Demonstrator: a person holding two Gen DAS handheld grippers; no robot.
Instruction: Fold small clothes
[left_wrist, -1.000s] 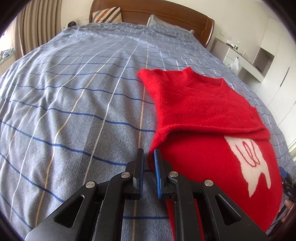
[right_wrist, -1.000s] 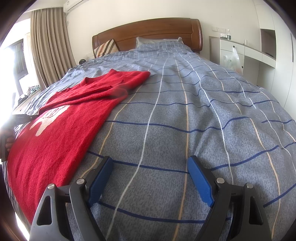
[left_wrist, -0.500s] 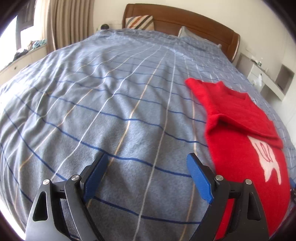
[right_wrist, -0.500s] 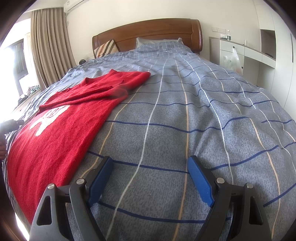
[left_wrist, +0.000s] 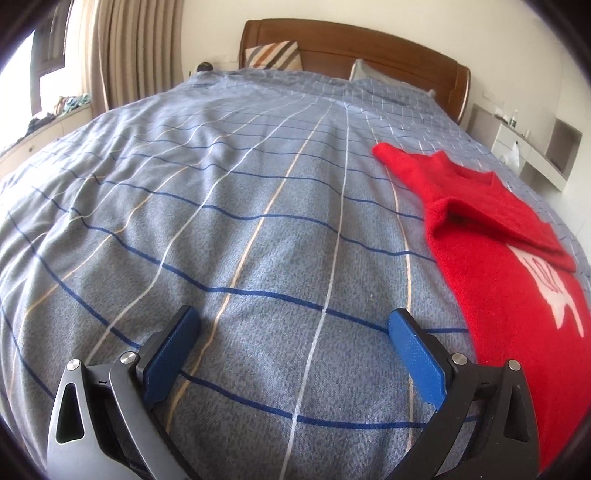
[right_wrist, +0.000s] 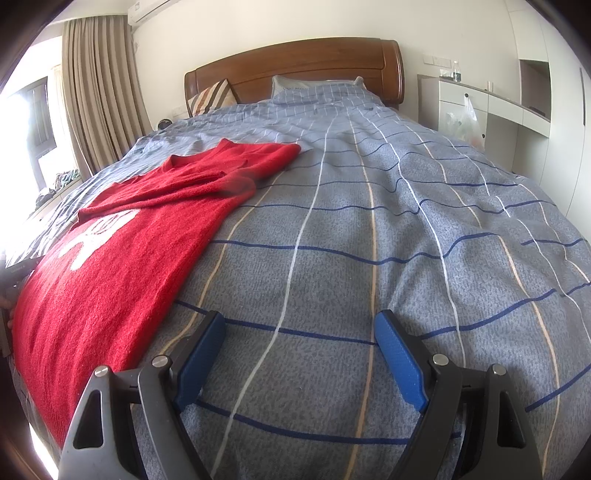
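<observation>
The bed (left_wrist: 229, 229) fills the room, covered by a blue-grey checked duvet, with a wooden headboard (right_wrist: 295, 70) at the far end and a striped cushion (left_wrist: 273, 55) leaning against it.

On the duvet, near the foot of the bed, lies the one garment in view: a red knitted sweater (right_wrist: 110, 266) with a white motif on the chest. It rests flat. One sleeve (left_wrist: 495, 221) is already folded across the chest, covering the top of the motif. The far sleeve (right_wrist: 258, 158) lies turned in near the collar, though how neatly cannot be told. The body is not yet folded up; the hem end hangs toward the near edge of the bed.

The left gripper (left_wrist: 293, 354) hovers over bare duvet just beside the sweater's edge, its jaws opening, nearly full spread, with nothing between them. The right gripper (right_wrist: 301, 354) sits over bare duvet on the sweater's other side, jaws spread wide and empty.

Assessment: sleeve stage appears largely done; the lengthwise fold of the body remains, likely one or two more folds.
</observation>
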